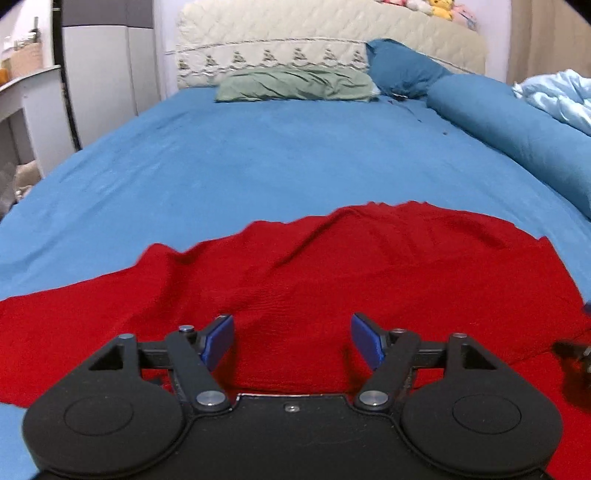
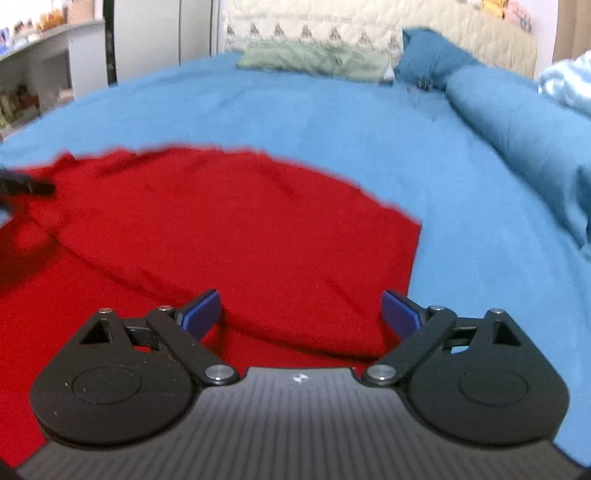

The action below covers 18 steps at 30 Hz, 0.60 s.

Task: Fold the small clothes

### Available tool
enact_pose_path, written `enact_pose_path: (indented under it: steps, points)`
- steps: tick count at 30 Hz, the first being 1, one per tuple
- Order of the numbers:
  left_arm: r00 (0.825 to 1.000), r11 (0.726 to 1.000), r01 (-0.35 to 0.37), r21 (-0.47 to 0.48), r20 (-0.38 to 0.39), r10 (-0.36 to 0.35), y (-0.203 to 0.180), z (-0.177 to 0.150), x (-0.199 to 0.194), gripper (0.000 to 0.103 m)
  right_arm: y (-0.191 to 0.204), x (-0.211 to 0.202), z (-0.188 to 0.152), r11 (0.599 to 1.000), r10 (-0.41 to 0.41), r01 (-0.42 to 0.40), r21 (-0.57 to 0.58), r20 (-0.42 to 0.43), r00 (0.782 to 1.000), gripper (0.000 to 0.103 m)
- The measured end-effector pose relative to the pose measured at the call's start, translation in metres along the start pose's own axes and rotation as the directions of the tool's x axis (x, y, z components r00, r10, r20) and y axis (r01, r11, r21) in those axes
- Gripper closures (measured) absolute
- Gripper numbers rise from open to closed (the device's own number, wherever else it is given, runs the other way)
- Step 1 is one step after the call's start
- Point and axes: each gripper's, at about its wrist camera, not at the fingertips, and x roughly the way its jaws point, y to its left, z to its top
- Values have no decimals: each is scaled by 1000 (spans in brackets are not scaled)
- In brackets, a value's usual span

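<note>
A red garment point(image 1: 332, 266) lies spread with some wrinkles on the blue bed sheet point(image 1: 240, 155). My left gripper point(image 1: 293, 339) is open and empty, just above the garment's near part. In the right wrist view the same red garment point(image 2: 221, 229) lies below my right gripper point(image 2: 301, 314), which is open and empty near the garment's right edge. A raised fold runs across the cloth between its fingers. The right gripper shows at the right edge of the left wrist view point(image 1: 572, 350). The left gripper shows at the left edge of the right wrist view point(image 2: 22, 184).
A green pillow point(image 1: 295, 85) and a dark blue pillow point(image 1: 402, 66) lie at the cream headboard point(image 1: 332, 33). A blue rolled duvet point(image 1: 524, 129) and a light blue blanket point(image 1: 561, 96) lie along the right. A white desk point(image 1: 29, 96) stands left of the bed.
</note>
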Motion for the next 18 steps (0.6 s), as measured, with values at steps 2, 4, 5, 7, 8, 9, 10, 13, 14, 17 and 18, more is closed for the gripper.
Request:
enact_pose_path:
  steps: [2, 4, 5, 7, 8, 9, 10, 13, 14, 17, 18]
  points:
    - [1000, 1000, 15, 19, 5, -15, -4, 1, -1, 28, -12, 7, -15, 998, 43, -42, 36, -36, 998, 0]
    - [1000, 999, 22, 49, 4, -23, -6, -1, 5, 25, -23, -2, -17, 994, 86, -84, 71, -22, 996, 0]
    - [1000, 998, 16, 59, 0, -16, -9, -1, 12, 24, -26, -5, -14, 993, 88, -87, 76, -15, 996, 0]
    - [1000, 998, 1, 57, -15, 0, -10, -5, 22, 22, -31, -10, -2, 986, 113, -116, 116, 33, 993, 0]
    - [1000, 999, -1, 46, -29, 3, -11, -9, 26, 22, -33, -7, 5, 980, 130, -136, 146, 51, 990, 0]
    - [999, 1000, -3, 26, -45, 5, -9, -11, 31, 23, -34, -2, 16, 973, 142, -152, 177, 64, 988, 0]
    - [998, 1000, -4, 3, -57, 4, -10, -14, 33, 23, -37, 5, 25, 965, 154, -166, 203, 73, 985, 0]
    - [999, 1000, -11, -12, -41, 11, -13, -21, 32, 22, -46, 38, 46, 953, 166, -177, 245, 63, 984, 0]
    - [999, 1000, -13, -9, -42, 13, -13, -21, 33, 22, -47, 46, 48, 953, 162, -170, 249, 55, 985, 0]
    - [999, 1000, -3, -18, -44, 2, -13, -20, 36, 21, -64, 76, 52, 953, 108, -104, 285, 3, 994, 0]
    - [999, 1000, 0, -21, -42, -1, -12, -19, 37, 20, -71, 83, 53, 950, 84, -80, 301, 0, 997, 0]
